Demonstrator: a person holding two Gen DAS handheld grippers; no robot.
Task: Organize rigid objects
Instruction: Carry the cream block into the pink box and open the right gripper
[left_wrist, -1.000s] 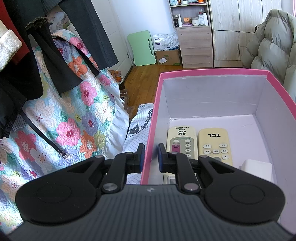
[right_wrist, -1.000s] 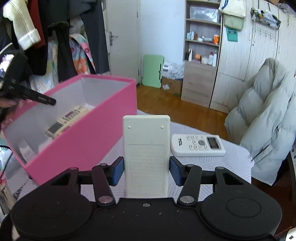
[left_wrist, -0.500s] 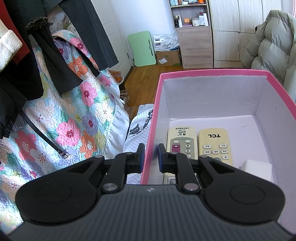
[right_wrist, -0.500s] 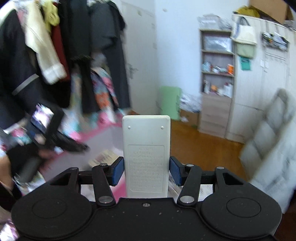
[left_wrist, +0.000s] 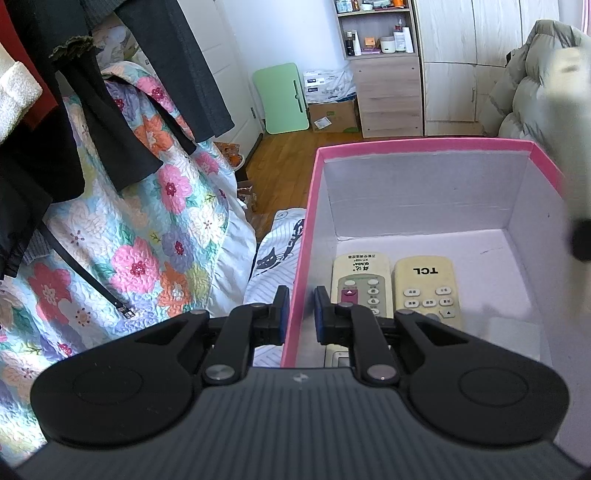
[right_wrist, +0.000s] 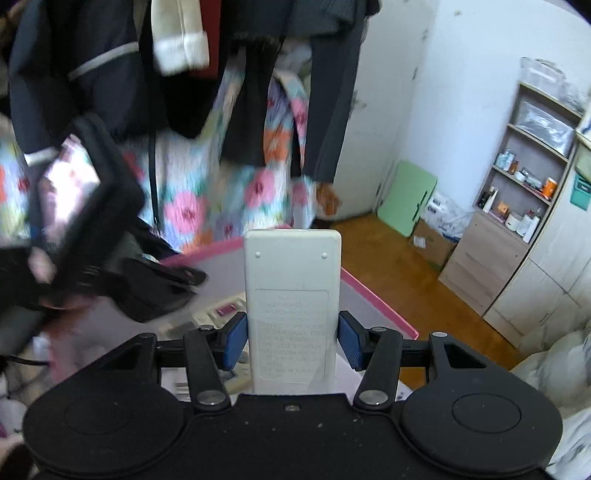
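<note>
Your left gripper (left_wrist: 298, 310) clamps the pink box (left_wrist: 424, 143) wall to steady it, while your right gripper (right_wrist: 291, 339) grips a white remote (right_wrist: 291, 280) above that box for depositing.

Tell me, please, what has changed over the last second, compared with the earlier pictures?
The right gripper, shut on the white remote, swung from beside the pink box to over its open top, leaving the table's other remote out of view. Unchanged: the left gripper stays clamped on the box's wall, and the two remotes lie inside as before.
</note>
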